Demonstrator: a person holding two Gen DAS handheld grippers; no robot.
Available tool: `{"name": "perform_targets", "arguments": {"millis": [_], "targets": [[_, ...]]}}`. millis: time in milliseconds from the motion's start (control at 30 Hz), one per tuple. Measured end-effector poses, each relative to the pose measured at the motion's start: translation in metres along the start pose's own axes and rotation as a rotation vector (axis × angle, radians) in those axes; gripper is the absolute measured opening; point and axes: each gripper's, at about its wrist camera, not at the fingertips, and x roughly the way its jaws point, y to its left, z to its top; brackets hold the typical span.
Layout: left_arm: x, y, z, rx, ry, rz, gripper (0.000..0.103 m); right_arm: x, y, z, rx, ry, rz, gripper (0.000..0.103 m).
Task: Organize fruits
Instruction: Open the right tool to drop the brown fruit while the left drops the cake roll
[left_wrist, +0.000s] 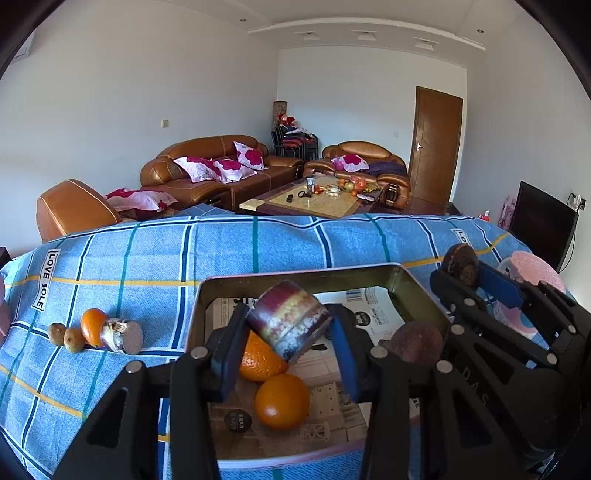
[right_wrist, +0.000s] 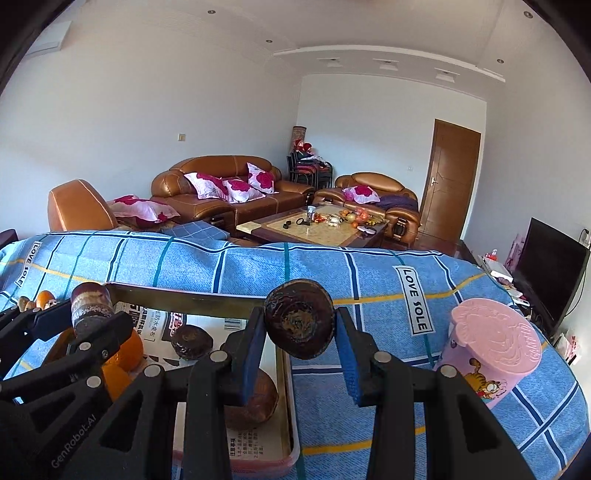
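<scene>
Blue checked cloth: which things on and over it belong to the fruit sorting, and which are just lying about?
Job:
- tray
- two oranges in it
- dark fruit in right gripper
- orange and two small brown fruits on cloth

Lying about:
- tin in left gripper
- pink cup
- fallen jar

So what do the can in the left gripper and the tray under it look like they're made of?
The can looks like painted metal: maroon and yellow bands, worn to pale patches, with a bright rim at its end. The tray seems to be thin sheet metal with a dull olive-gold sheen on its upright wall; printed paper lines its floor. Neither is certain from looks alone.
</scene>
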Motion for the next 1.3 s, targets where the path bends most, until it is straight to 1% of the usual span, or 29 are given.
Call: {"name": "perform_targets", "arguments": {"millis": [133,200,300,400,733,867,967,1100,1167,1200,1233,1300], "targets": [[0.002,0.001,0.0,-0.005,0.013,-0.009,0.046,0.009,0.004,0.0,-0.023,0.047,0.037,0.04],[0.004,0.001,0.0,-0.01,0.024,-0.004,0.046,0.014,0.007,0.0,-0.039,0.069,0.087,0.04],[0.01,0.005,0.001,-0.034,0.046,-0.016,0.046,0.02,0.011,-0.001,-0.052,0.098,0.116,0.04],[0.013,0.009,0.0,-0.056,0.057,-0.019,0.046,0.025,0.014,-0.002,-0.056,0.122,0.162,0.04],[0.015,0.019,-0.002,-0.089,0.075,-0.021,0.046,0.027,0.014,-0.003,-0.047,0.131,0.263,0.04],[0.015,0.021,-0.002,-0.101,0.079,-0.021,0.046,0.031,0.015,-0.005,-0.044,0.159,0.282,0.04],[0.013,0.023,-0.003,-0.107,0.073,-0.022,0.046,0.034,0.012,-0.006,-0.015,0.179,0.326,0.041],[0.011,0.023,-0.003,-0.102,0.07,-0.021,0.046,0.028,0.007,-0.007,0.03,0.151,0.372,0.042],[0.009,0.023,-0.003,-0.098,0.065,-0.019,0.046,0.022,0.005,-0.007,0.046,0.117,0.36,0.047],[0.008,0.022,-0.003,-0.094,0.061,-0.018,0.046,0.017,0.002,-0.007,0.057,0.093,0.349,0.051],[0.007,0.021,-0.003,-0.089,0.057,-0.014,0.046,0.013,0.0,-0.006,0.072,0.067,0.336,0.057],[0.006,0.019,-0.003,-0.076,0.052,-0.006,0.046,0.004,-0.006,-0.004,0.107,0.02,0.302,0.065]]}}
